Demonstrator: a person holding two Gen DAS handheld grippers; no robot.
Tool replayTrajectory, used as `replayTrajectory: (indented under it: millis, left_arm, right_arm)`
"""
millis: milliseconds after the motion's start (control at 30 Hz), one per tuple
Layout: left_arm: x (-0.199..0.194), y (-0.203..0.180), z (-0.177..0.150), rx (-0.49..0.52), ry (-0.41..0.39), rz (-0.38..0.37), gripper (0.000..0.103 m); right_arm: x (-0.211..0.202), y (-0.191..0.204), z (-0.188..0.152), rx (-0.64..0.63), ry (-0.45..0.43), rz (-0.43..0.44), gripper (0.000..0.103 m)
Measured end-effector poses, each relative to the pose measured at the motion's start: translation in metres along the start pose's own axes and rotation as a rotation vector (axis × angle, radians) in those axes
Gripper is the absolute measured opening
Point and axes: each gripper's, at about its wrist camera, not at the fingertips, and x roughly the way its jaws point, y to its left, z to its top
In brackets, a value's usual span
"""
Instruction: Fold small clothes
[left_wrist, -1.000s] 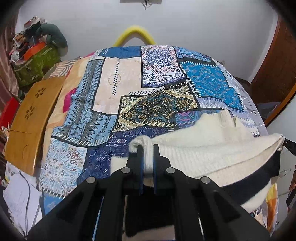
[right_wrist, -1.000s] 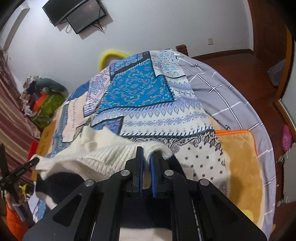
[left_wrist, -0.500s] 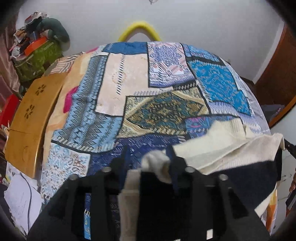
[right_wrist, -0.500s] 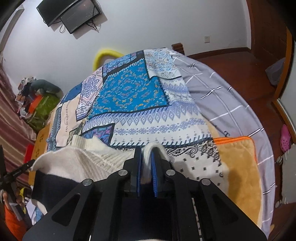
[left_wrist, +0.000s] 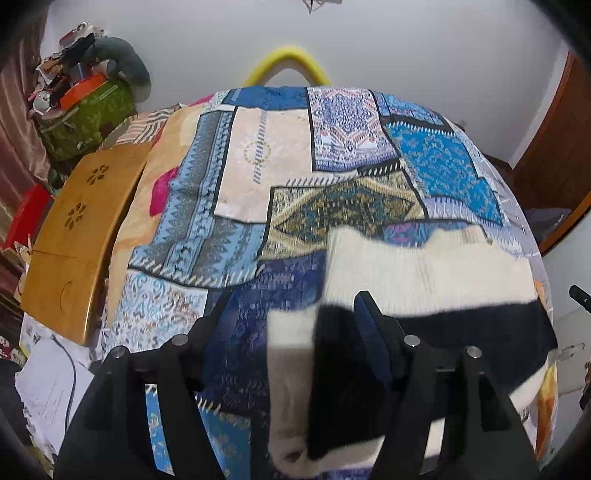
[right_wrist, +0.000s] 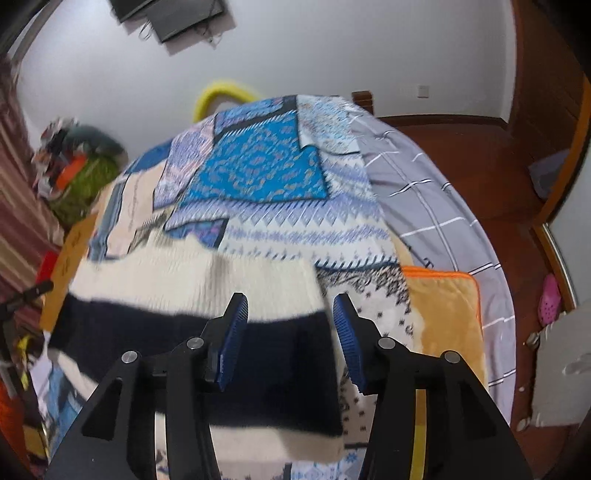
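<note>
The sweater (left_wrist: 424, 266), cream knit with a broad dark band, lay across the near part of the patterned bedspread (left_wrist: 295, 166), its dark band toward the cameras and the cream part beyond it. In both views it was blurred, so its edges were hard to read.

The left gripper (left_wrist: 295, 332) had its jaws opening, already well apart, with a cream-and-dark fold of the sweater between them but no pad pressing on it. The right gripper (right_wrist: 290, 332) was opening too, less wide, its blue pads (right_wrist: 232, 332) clear of the dark band that lay below and between them. Neither one had hold of anything.

The risks from here were a matter of judgement. On the left, the loose fold sat close against the right-hand finger (knit snags easily on ribbed pads), so a quick withdrawal could drag that corner and undo the fold. The near edge seemed to lie close to the edge of the bed, and a tug toward the person could pull it over. The fold on the left side looked bunched rather than flat, so a further fold laid on top would probably come out lopsided unless it was smoothed first.
</note>
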Motion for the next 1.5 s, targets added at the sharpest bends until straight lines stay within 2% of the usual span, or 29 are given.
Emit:
replayTrajectory:
  millis: [200,333,367,433,500,567,600,633,667,700,733,833,1000,1167,1300,1367,1467,1500]
  left_arm:
    - [0.004,-0.009,-0.029,0.043,0.058,-0.025,0.067]
    - [0.006,-0.017,-0.045,0.069,0.072,-0.055,0.065]
    - [0.006,-0.020,-0.048,0.074,0.069,-0.066,0.061]
    - [0.006,-0.023,-0.050,0.085,0.068,-0.071,0.045]
    - [0.009,-0.024,-0.050,0.090,0.075,-0.085,0.036]
    - [0.013,-0.024,-0.049,0.081,0.078,-0.089,0.034]
    - [0.016,-0.023,-0.048,0.075,0.081,-0.091,0.028]
    - [0.019,-0.022,-0.047,0.069,0.085,-0.091,0.017]
    - [0.022,-0.020,-0.046,0.059,0.088,-0.091,0.011]
    - [0.023,-0.018,-0.046,0.049,0.088,-0.090,0.008]
    - [0.023,-0.015,-0.045,0.035,0.076,-0.098,0.008]
    - [0.017,-0.010,-0.045,0.024,0.029,-0.073,0.007]
    - [0.016,-0.003,-0.048,0.020,0.021,-0.049,0.008]
    - [0.021,-0.005,-0.056,0.039,0.048,-0.038,0.009]
    - [0.015,-0.005,-0.062,0.047,0.043,-0.015,0.017]
    - [0.010,-0.003,-0.064,0.046,0.042,0.000,0.027]
    - [-0.001,0.003,-0.067,0.036,0.025,0.032,0.052]
    - [-0.006,0.006,-0.068,0.029,0.014,0.048,0.064]
  right_arm:
    - [0.010,0.040,-0.017,-0.110,0.046,0.035,0.046]
    - [0.025,0.068,-0.028,-0.164,0.089,0.076,0.046]
    - [0.029,0.074,-0.030,-0.171,0.100,0.087,0.046]
    - [0.036,0.083,-0.035,-0.180,0.117,0.101,0.046]
    - [0.044,0.092,-0.039,-0.189,0.135,0.110,0.046]
    - [0.048,0.097,-0.042,-0.199,0.141,0.108,0.046]
    - [0.049,0.100,-0.043,-0.205,0.141,0.105,0.046]
    - [0.051,0.101,-0.045,-0.212,0.143,0.102,0.047]
    - [0.053,0.102,-0.046,-0.216,0.145,0.098,0.052]
    - [0.054,0.103,-0.047,-0.219,0.145,0.097,0.059]
    - [0.054,0.102,-0.049,-0.220,0.142,0.097,0.061]
    - [0.054,0.103,-0.052,-0.233,0.136,0.086,0.061]
    - [0.053,0.092,-0.059,-0.220,0.129,0.068,0.071]
    - [0.047,0.075,-0.065,-0.173,0.128,0.066,0.074]
    - [0.038,0.066,-0.069,-0.158,0.130,0.051,0.075]
    - [0.034,0.063,-0.070,-0.156,0.131,0.038,0.075]
    - [0.027,0.061,-0.071,-0.165,0.122,0.013,0.075]
    - [0.025,0.062,-0.071,-0.171,0.117,0.006,0.075]
